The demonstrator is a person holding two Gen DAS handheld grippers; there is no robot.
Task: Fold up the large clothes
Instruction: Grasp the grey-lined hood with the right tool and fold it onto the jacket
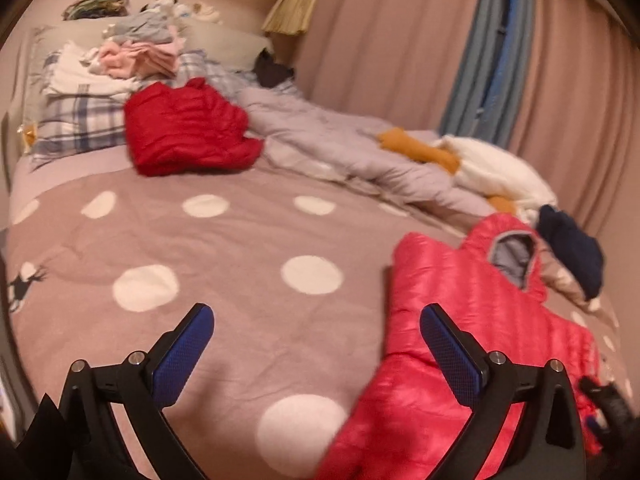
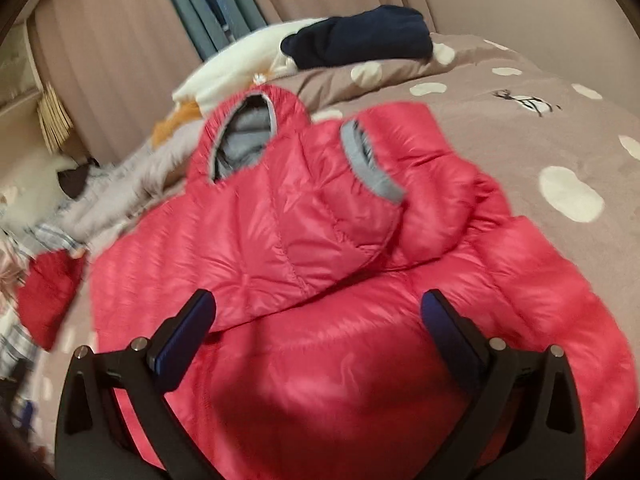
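Note:
A pink-red puffer jacket (image 2: pixel 320 260) with a grey-lined hood lies spread on the bed, one sleeve folded across its chest. In the left wrist view the jacket (image 1: pixel 460 320) lies at lower right. My left gripper (image 1: pixel 316 320) is open and empty above the bedspread, its right finger over the jacket's edge. My right gripper (image 2: pixel 318 308) is open and empty, hovering over the jacket's body. A darker red puffer jacket (image 1: pixel 188 128) lies folded near the pillows.
The bed has a brown bedspread with white dots (image 1: pixel 224 256). A lilac duvet (image 1: pixel 340 144), a white and orange item (image 1: pixel 480 160) and a navy garment (image 2: pixel 360 40) lie along the curtain side. Folded clothes (image 1: pixel 136 56) are stacked on plaid pillows.

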